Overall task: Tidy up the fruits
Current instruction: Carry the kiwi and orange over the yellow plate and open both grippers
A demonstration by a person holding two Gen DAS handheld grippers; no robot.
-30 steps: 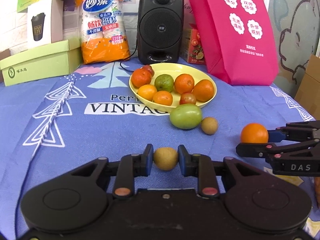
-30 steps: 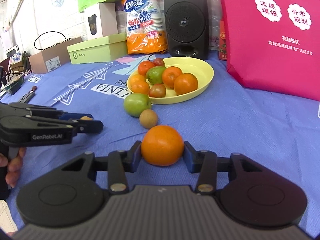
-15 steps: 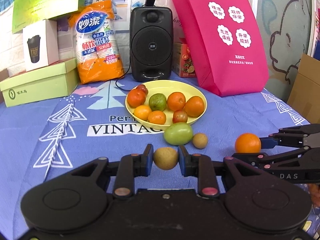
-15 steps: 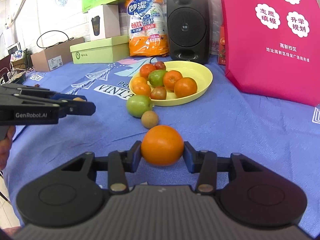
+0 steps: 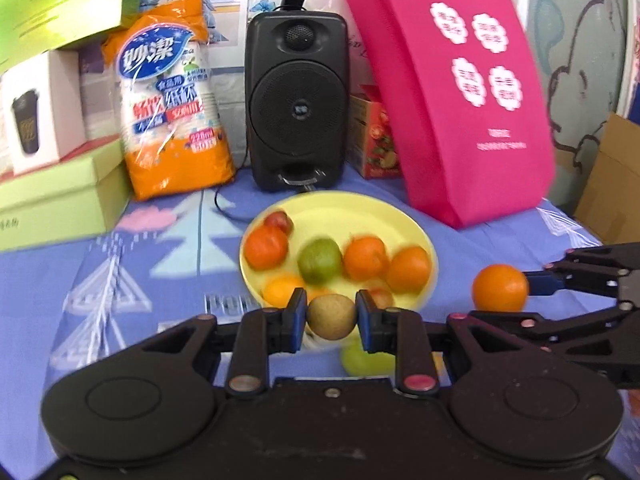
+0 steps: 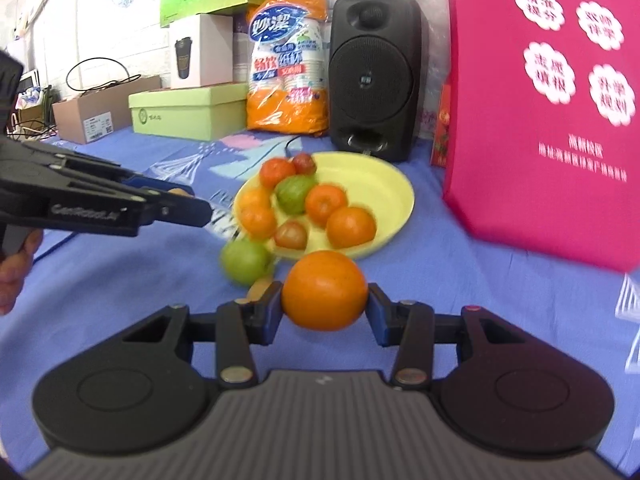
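My left gripper (image 5: 331, 317) is shut on a small brown kiwi-like fruit (image 5: 331, 317), held in the air just in front of the yellow plate (image 5: 360, 210). The plate (image 6: 384, 172) carries several oranges, a green fruit and small red ones. My right gripper (image 6: 325, 291) is shut on a large orange (image 6: 325, 291), lifted near the plate's front edge; that orange (image 5: 500, 288) also shows at the right of the left wrist view. A green fruit (image 6: 245, 260) and a small brown fruit (image 6: 260, 290) lie on the blue cloth before the plate.
Behind the plate stand a black speaker (image 5: 296, 108), an orange pack of paper cups (image 5: 172, 100) and a pink bag (image 5: 460, 100). Green boxes (image 6: 188, 110) line the back left. A hand (image 6: 16, 264) holds the left gripper's handle.
Both grippers rose off the cloth and moved toward the plate with their fruits. The plate now looms larger and closer in both views.
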